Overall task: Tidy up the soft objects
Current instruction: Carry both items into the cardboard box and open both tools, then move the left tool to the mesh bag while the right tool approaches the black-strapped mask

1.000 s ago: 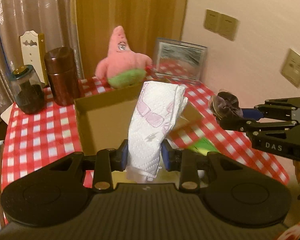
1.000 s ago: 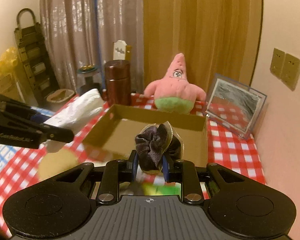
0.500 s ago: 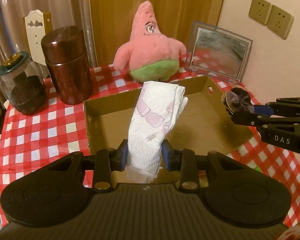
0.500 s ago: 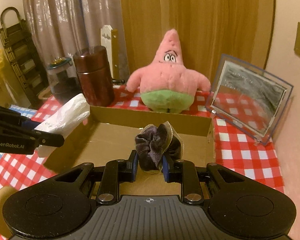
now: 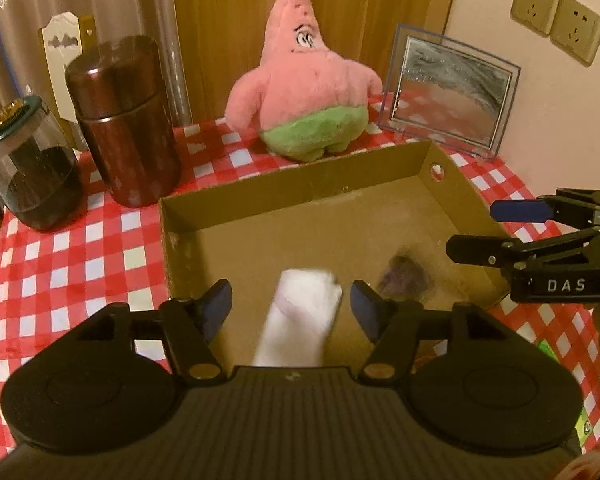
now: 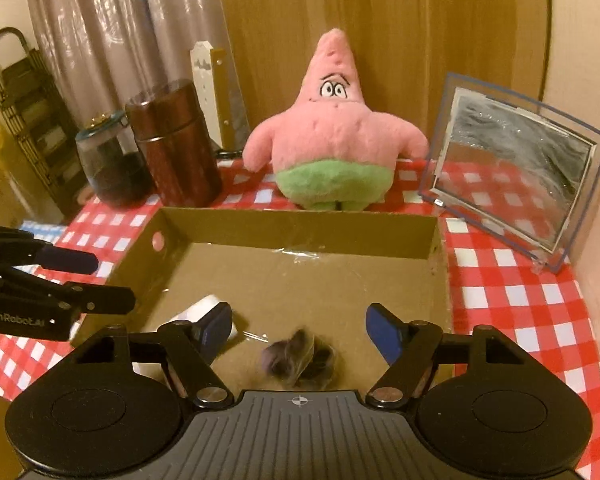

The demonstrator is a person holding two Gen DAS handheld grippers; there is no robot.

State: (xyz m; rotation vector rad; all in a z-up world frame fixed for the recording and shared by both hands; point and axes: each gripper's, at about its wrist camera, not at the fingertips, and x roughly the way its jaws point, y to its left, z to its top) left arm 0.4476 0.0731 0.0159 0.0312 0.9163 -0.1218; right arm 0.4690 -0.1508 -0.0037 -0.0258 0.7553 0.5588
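Left wrist view: left tool (image 5: pixel 290 306) jaws have just been opening and now stand wide, pads clear of the white folded tissue pack (image 5: pixel 300 316). Half a second back the pack was clamped upright between them; now it shows blurred between the spread fingers, over the floor of the shallow brown cardboard box (image 5: pixel 300 184). Cannot tell if it has landed yet.

Right wrist view: right tool (image 6: pixel 300 334) jaws likewise have just been opening, now wide, nothing pinched. Dark purple fabric scrunchie in clear wrap (image 6: pixel 298 358), gripped half a second ago, now lies blurred low between the fingers on or just above the box floor, near the front edge. Pack's white corner shows just behind this tool's left finger (image 6: pixel 216 326).

Both tools sit closer over the box than a second ago, angled down into it. Each tool shows at the side of the other's view, also open.

Unchanged behind the box on the red-and-white checked table (image 5: pixel 80 248): pink star-shaped plush with green shorts (image 5: pixel 304 80), dark brown cylindrical canister (image 5: pixel 122 120), glass jar with green lid (image 5: pixel 28 164), clear-framed mirror (image 5: pixel 452 88).
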